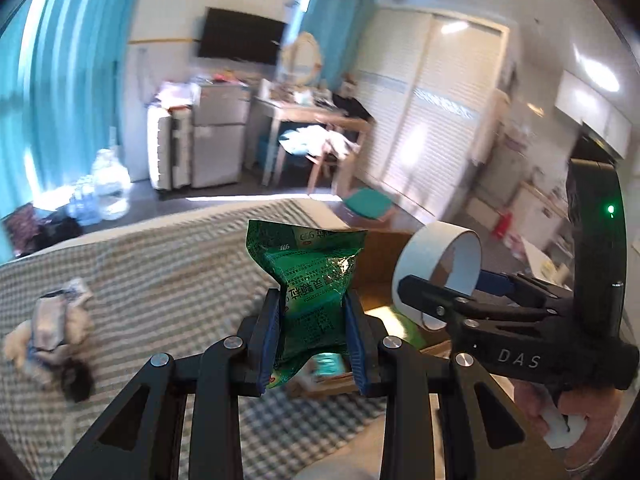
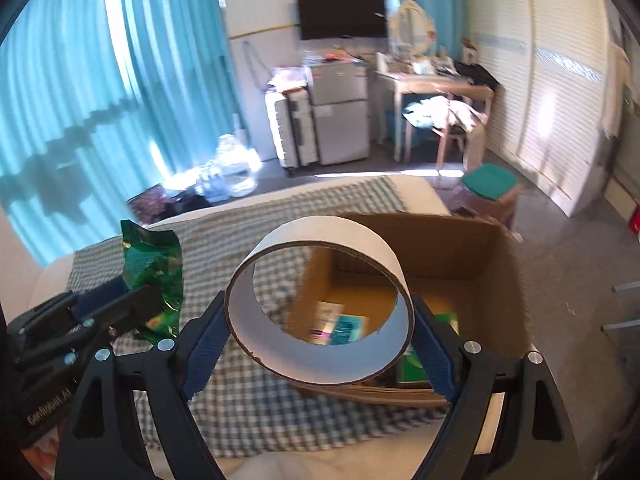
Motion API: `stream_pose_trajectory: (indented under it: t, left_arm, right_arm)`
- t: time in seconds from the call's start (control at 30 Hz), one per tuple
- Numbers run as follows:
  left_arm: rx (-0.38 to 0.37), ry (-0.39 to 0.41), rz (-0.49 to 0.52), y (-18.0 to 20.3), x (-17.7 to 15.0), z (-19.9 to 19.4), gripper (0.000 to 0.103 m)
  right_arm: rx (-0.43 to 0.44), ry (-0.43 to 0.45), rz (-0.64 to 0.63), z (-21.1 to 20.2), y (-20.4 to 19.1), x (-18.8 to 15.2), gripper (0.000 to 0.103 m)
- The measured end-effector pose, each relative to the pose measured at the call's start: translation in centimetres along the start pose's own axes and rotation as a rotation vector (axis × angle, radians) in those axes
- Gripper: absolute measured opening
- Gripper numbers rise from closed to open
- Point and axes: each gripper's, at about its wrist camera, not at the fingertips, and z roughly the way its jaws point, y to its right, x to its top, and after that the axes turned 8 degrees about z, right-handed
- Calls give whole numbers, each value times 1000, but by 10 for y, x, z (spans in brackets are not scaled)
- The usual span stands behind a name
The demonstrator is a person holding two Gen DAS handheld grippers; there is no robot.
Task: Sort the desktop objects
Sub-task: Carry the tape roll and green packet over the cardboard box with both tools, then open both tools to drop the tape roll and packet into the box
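My left gripper (image 1: 314, 320) is shut on a green foil packet (image 1: 316, 280) and holds it up above the checked bedspread; the packet also shows at the left of the right wrist view (image 2: 154, 264). My right gripper (image 2: 320, 336) is shut on a white tape roll (image 2: 320, 300), held over the near edge of an open cardboard box (image 2: 460, 248). The roll (image 1: 436, 264) and right gripper (image 1: 440, 304) show to the right in the left wrist view. Small packets (image 2: 338, 326) lie inside the box.
A checked bedspread (image 2: 248, 400) covers the bed. A crumpled wrapper and small items (image 1: 52, 328) lie on it at the left. Beyond the bed are water bottles (image 2: 232, 168), a fridge (image 2: 340, 116), a desk with chair (image 2: 436, 96) and a teal-topped stool (image 2: 486, 184).
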Motion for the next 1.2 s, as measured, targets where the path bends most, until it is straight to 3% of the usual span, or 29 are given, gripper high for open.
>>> stream_pose_trajectory:
  t: [0.17, 0.33, 0.37, 0.4, 0.47, 0.6, 0.87, 1.0, 1.2]
  left_arm:
    - [-41, -52, 69, 35, 7, 56, 31]
    - [-55, -139, 89, 51, 2, 105, 33]
    - [-50, -172, 84, 53, 0, 113, 38]
    - [-48, -193, 86, 52, -2, 117, 54]
    - [-22, -196, 99, 52, -6, 118, 74]
    - [6, -189, 73, 44, -14, 107, 86]
    - [140, -175, -2, -14, -27, 43, 94]
    - [266, -126, -42, -59, -43, -11, 100]
    - [463, -85, -85, -117, -80, -80, 101]
  right_arm:
    - [-65, -27, 53, 21, 52, 3, 84]
    - [-70, -54, 137, 42, 94, 7, 85]
    - [-63, -55, 149, 44, 98, 7, 85]
    - [-48, -68, 165, 47, 102, 8, 86]
    - [-42, -88, 202, 52, 109, 8, 87]
    - [-64, -72, 220, 50, 111, 3, 87]
    - [-18, -66, 261, 26, 91, -19, 87]
    - [23, -50, 203, 16, 54, -31, 87]
    - [91, -37, 80, 10, -18, -48, 87]
